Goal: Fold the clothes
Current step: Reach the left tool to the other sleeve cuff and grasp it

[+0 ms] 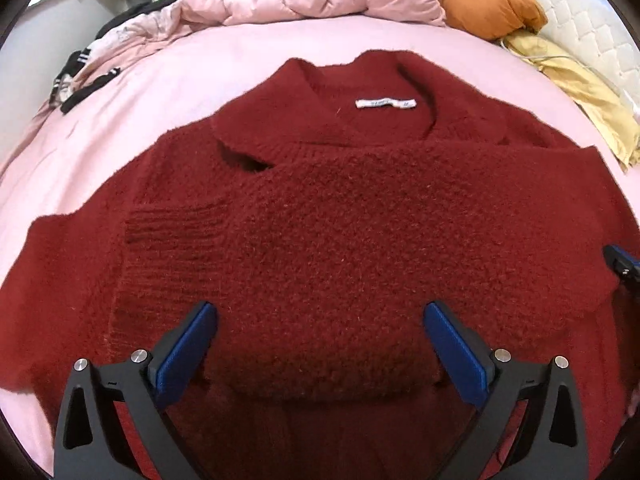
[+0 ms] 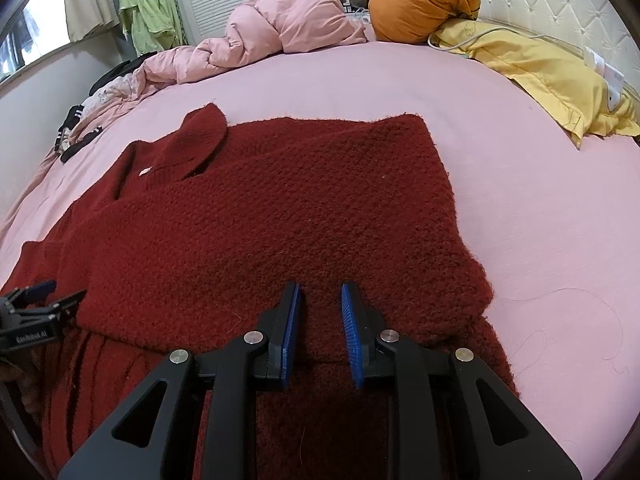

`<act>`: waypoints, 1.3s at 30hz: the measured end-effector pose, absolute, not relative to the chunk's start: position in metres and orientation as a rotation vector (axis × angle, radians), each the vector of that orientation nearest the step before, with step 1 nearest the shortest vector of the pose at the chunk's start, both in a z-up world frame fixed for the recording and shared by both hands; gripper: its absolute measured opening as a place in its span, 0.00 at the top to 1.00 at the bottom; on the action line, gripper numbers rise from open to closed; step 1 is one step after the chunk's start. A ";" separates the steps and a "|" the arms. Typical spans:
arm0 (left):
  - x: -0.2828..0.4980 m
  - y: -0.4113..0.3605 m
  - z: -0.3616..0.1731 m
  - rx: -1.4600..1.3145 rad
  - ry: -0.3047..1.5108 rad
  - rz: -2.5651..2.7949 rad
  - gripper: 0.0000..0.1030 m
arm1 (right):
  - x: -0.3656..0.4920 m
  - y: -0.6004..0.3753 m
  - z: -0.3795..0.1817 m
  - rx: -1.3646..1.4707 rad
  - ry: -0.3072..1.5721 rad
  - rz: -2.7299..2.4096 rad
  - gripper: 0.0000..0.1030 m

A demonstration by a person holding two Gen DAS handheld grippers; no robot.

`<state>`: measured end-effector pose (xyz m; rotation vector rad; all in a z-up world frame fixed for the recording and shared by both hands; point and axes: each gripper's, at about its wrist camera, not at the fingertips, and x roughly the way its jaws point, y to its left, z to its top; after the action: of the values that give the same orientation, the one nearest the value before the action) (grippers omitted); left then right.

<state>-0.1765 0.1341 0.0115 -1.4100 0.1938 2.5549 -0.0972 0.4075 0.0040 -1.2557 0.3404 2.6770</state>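
Left wrist view: the red sweater (image 1: 320, 220) lies on the pink bed (image 1: 160, 76), collar at 12 o'clock, one sleeve folded across its chest — partly folded. Left gripper (image 1: 320, 336) gapes wide, right gripper (image 2: 320, 320) narrowly parted — both hold nothing.

Both hand-held grippers point forward, side by side.
The left hand-held gripper (image 1: 320, 344) gapes wide; the right hand-held gripper (image 2: 320, 320) shows a narrower gap, gripping nothing.
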 end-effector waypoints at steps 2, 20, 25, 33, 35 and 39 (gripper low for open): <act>-0.168 0.121 0.022 -1.364 0.133 2.584 0.00 | -0.098 0.407 0.004 -1.253 0.340 2.679 0.78; -0.094 -0.207 0.104 -1.113 -0.875 2.836 0.00 | -0.101 0.399 0.002 -1.236 0.291 2.677 0.78; -0.081 -0.264 0.073 -1.137 -1.132 2.806 0.07 | -0.101 0.396 0.002 -1.231 0.255 2.669 0.77; -0.064 -0.352 0.043 -0.923 -1.665 2.702 0.12 | -0.102 0.394 0.002 -1.230 0.221 2.661 0.77; -0.059 -0.372 0.043 -0.876 -1.730 2.726 0.12 | -0.102 0.394 0.002 -1.230 0.218 2.660 0.77; -0.056 -0.406 0.021 -1.018 -1.822 2.682 0.12 | -0.103 0.393 0.002 -1.228 0.209 2.659 0.77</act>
<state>-0.0557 -0.4057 0.0214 -1.0179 -1.8225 2.6817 -0.1026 0.3929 0.0021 -1.2283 0.2091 2.6588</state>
